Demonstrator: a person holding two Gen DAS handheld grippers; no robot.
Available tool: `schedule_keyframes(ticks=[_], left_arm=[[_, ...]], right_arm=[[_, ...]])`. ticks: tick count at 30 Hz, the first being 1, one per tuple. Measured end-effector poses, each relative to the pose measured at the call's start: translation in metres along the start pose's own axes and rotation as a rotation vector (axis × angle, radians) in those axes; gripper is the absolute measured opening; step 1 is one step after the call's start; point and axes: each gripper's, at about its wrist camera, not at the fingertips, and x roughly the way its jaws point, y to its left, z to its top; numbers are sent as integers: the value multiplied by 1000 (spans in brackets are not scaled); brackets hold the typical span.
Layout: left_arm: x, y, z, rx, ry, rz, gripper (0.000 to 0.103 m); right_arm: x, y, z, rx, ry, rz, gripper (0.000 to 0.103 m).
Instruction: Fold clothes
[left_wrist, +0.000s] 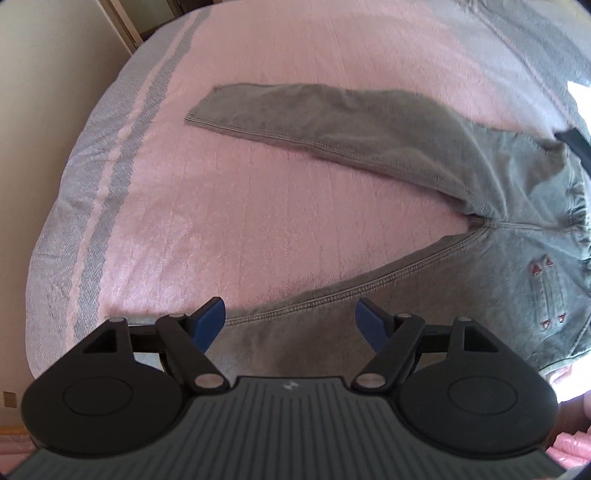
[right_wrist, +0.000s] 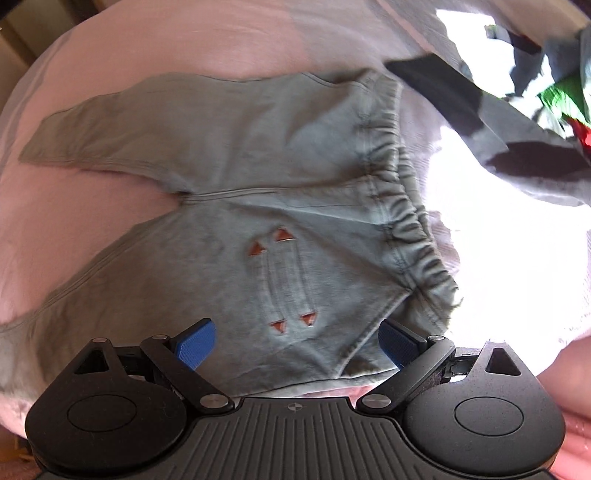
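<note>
A pair of grey-green trousers (left_wrist: 388, 147) lies flat on a bed with a pink bedspread (left_wrist: 258, 55). The two legs are spread apart in a V shape. In the left wrist view one leg reaches to the far left and the other leg comes near, under the left gripper (left_wrist: 290, 323). The waistband (right_wrist: 413, 229) is elastic and gathered, and it is at the right side of the trousers. Near the waistband there is a back pocket (right_wrist: 288, 277) with small red triangles at its corners.

The left gripper hovers over the near leg. Its blue fingers (left_wrist: 210, 321) stand wide apart and they hold nothing; the cloth is seen between them but below.

The right gripper (right_wrist: 297, 341) hangs over the seat of the trousers, near the pocket. Its fingers (right_wrist: 195, 343) are also wide apart and empty.

Far to the right, beyond the waistband, a heap of other clothes (right_wrist: 517, 110) lies on the bed, partly in very bright light. The bedspread has grey stripes (left_wrist: 107, 206) along its left edge.
</note>
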Motion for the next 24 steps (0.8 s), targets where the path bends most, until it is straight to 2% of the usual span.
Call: schedule_keyframes(ticks=[9, 20, 24], left_arm=[[18, -26, 51, 36, -25, -46, 74], [49, -27, 97, 67, -21, -78, 74], [70, -25, 113, 91, -41, -105, 74]], right_arm=[[14, -1, 33, 25, -4, -20, 97], [31, 21, 82, -7, -37, -13, 97], [40, 19, 104, -14, -92, 14, 97]])
